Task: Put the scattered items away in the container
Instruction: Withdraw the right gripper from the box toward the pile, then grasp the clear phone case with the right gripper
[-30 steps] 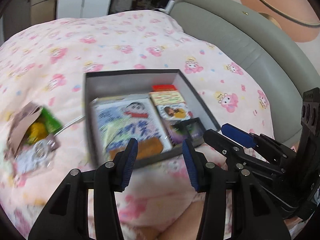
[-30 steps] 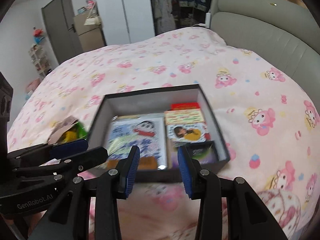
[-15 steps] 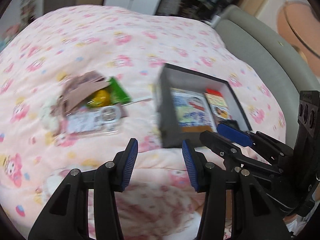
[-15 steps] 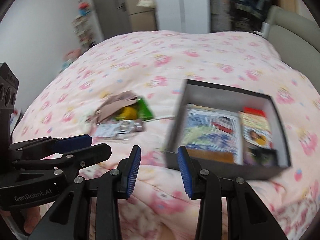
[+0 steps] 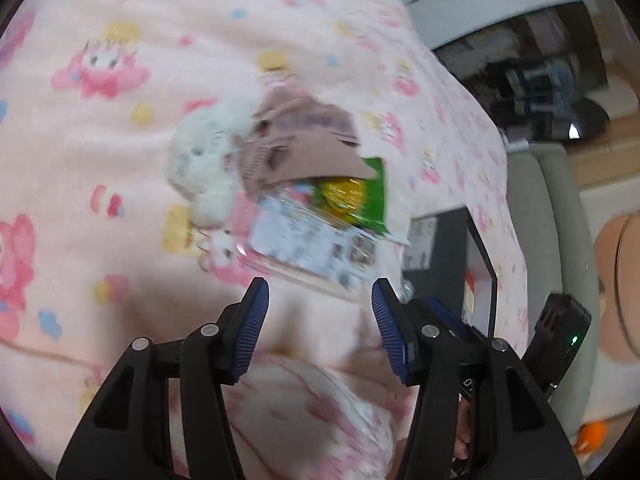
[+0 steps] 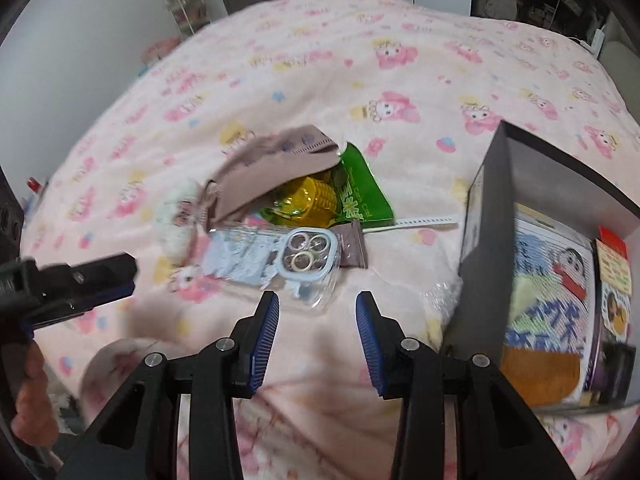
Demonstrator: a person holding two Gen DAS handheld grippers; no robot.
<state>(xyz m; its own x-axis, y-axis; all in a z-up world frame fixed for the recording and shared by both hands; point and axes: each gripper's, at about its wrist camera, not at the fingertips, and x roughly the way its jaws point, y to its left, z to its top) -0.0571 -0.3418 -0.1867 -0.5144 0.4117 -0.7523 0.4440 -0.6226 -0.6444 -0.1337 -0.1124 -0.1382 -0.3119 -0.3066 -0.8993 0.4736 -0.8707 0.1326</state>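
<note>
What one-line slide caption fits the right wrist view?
Open right gripper above a clear phone case on the pink blanket, beside the grey box.

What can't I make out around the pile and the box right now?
- Green snack packet: its far end is hidden under the beige cloth in both views.
- White plush toy: motion-blurred in both views, partly under the cloth.
- Grey box: cut by the right edge in the right wrist view; mostly hidden behind the left gripper in the left wrist view.
- Phone case: print blurred.

The bed [image 6: 320, 60] under my fingers.
On its pink quilt: phone case [image 6: 272, 258], green snack packet [image 6: 360, 196], plush toy [image 6: 176, 216], dark box [image 6: 486, 248].
</note>
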